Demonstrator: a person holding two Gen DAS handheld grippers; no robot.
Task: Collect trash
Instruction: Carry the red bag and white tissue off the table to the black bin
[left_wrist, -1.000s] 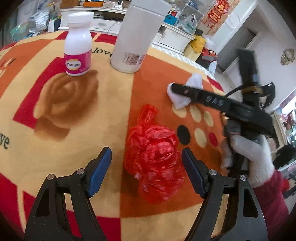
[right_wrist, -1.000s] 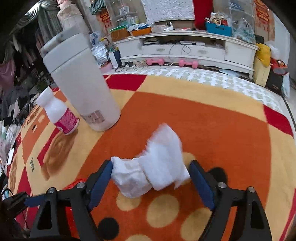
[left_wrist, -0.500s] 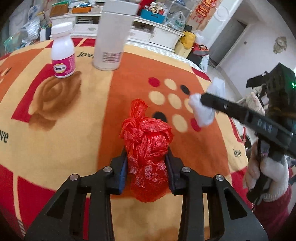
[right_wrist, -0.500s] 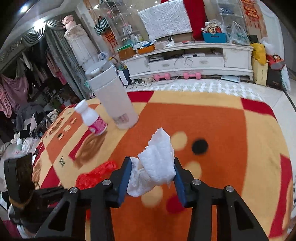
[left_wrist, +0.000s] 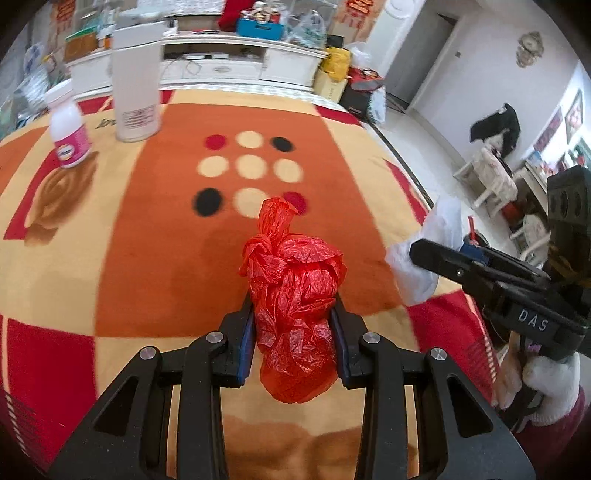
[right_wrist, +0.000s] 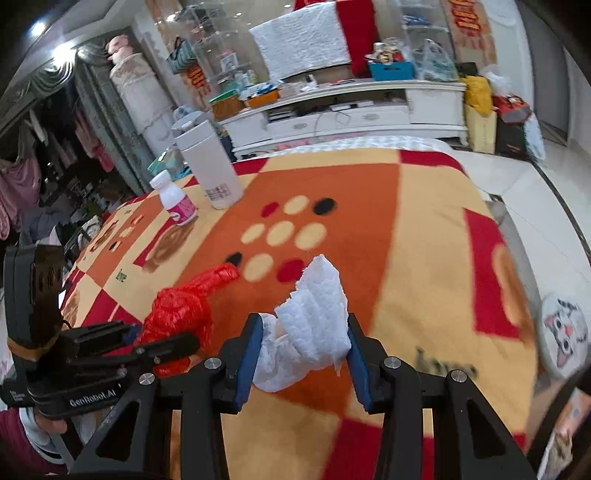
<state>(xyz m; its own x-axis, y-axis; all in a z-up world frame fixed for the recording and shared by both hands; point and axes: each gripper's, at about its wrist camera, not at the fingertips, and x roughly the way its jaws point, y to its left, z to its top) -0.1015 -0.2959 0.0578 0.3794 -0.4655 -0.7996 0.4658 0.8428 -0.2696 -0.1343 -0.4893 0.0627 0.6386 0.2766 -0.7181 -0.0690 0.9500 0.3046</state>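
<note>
Over the blanket-covered tabletop I count two pieces of trash, each in its own claw, and two containers standing at the far side. My left claw is clenched on the one red plastic bag, a crinkled, shiny film bundle knotted near the top with a twisted tail sticking up; its blue pads press in on both sides and the bag hangs clear of the cloth. My right claw is clenched on the one white tissue wad, soft, dimpled paper crumpled into a lumpy shape with a pointed flap rising above the fingers. It too is off the surface. In the left view the right claw shows at the edge, held by a hand in a white knitted glove over a dark red sleeve.

The two containers are a tall, smooth white cylinder with a small printed label low on its side, and a squat white pill bottle with a pink label, just beside it. The tabletop cover is fuzzy fleece in orange, cream and red blocks, with a three-by-three grid of round dots.

A second ago both claws stood wide around their pieces, which lay on the cloth. Half a second ago they had closed on them. Since then both have lifted and drawn back toward the near edge, so the containers look smaller and the whole dot grid is uncovered.
</note>
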